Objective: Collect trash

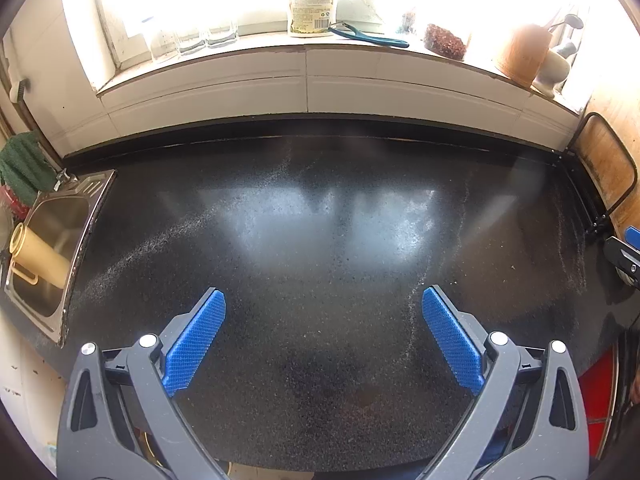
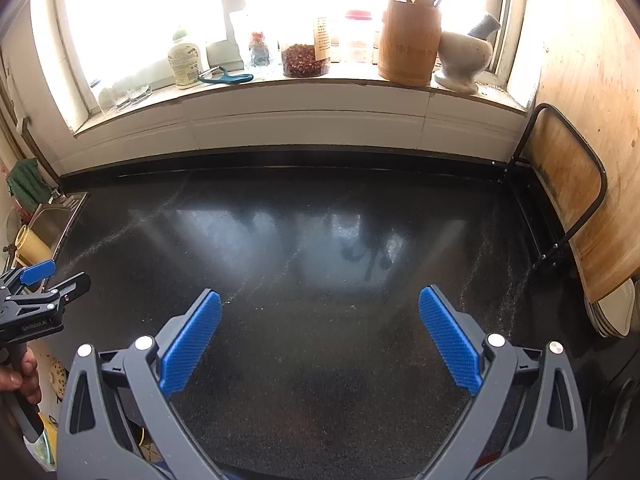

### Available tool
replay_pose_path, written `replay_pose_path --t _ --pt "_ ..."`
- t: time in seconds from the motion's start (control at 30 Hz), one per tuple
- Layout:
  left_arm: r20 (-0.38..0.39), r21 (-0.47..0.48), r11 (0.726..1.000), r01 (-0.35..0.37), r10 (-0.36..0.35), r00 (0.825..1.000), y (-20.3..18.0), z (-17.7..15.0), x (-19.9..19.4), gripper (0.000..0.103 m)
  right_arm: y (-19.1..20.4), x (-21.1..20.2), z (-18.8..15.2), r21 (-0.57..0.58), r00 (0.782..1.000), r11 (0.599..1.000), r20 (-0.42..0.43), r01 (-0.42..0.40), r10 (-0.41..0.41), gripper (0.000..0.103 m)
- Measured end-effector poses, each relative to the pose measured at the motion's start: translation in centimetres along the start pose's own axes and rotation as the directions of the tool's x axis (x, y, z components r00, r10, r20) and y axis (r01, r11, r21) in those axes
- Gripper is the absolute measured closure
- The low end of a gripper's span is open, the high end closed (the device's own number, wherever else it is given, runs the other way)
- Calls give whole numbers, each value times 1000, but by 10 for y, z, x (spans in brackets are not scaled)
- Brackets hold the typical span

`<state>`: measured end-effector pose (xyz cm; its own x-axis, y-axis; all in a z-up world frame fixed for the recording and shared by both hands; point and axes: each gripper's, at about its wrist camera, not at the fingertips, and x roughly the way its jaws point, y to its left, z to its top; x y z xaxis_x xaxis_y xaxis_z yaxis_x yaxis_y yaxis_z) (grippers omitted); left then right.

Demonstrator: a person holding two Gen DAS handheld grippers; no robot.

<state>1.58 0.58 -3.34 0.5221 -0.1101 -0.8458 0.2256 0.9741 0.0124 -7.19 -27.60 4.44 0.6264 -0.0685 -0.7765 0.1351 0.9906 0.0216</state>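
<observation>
My left gripper (image 1: 323,300) is open and empty above the black speckled countertop (image 1: 320,216). My right gripper (image 2: 320,300) is open and empty above the same countertop (image 2: 320,240). The left gripper also shows at the left edge of the right wrist view (image 2: 48,280), held by a hand. The right gripper's tip shows at the right edge of the left wrist view (image 1: 624,252). I see no piece of trash on the countertop in either view, only faint streaks of crumbs or dust (image 1: 416,308).
A steel sink (image 1: 52,240) with a cream jug (image 1: 38,256) lies at the left. The windowsill holds a bottle (image 1: 312,8), a peeler (image 1: 372,36), glasses, a jar (image 2: 306,60), a wooden utensil holder (image 2: 408,44) and a mortar (image 2: 464,60). A wooden board in a rack (image 2: 568,184) stands at the right.
</observation>
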Motion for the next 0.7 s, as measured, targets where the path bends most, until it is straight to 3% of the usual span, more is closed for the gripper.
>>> replay_pose_path --t 0.47,0.7 --pt "21 41 999 -16 15 1000 -7 6 8 7 0 11 4 -3 1000 1000 -9 0 0 7" --pt "-17 27 1000 -3 4 1000 -6 10 21 7 -6 20 5 1 1000 1000 -24 -1 2 7"
